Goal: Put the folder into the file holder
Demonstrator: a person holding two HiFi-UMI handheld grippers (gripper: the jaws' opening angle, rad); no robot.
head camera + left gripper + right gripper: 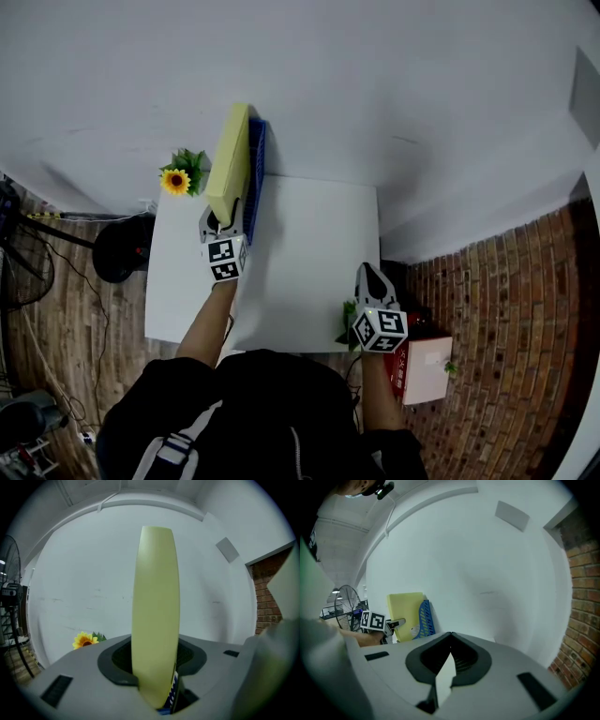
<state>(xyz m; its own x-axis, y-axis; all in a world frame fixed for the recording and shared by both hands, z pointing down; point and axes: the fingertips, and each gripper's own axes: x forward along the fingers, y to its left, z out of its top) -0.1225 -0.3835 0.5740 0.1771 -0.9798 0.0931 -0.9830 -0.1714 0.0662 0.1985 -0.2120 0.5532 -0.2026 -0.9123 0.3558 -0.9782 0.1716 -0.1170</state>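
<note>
Two grippers, one folder, one holder, all on a white table [309, 234].

Item 1. Folder [231, 159]: yellow, thick, standing upright on edge at the table's far left. Its right face lies against the blue holder [255, 173]. Whether its foot sits inside a slot or only beside the wall cannot be told.

Item 2. Left gripper [223, 225]: jaws closed on the folder's near edge. In the left gripper view the yellow edge fills the space between the jaws from side to side, and a sliver of blue shows low at its right.

Item 3. Right gripper [368, 272]: jaws pressed together with nothing between them. It hovers at the table's near right corner, well apart from folder and holder.

Step in hand, as judged: seating the folder in the holder, late in the task, with the folder already upright and aligned with the holder's wall.

Next move, as judged: confirm the folder is fully down and supported by the holder. Then spread the left jaws and draw straight back toward the person. A sideways pull could tip the folder left, where nothing visible props it.
</note>
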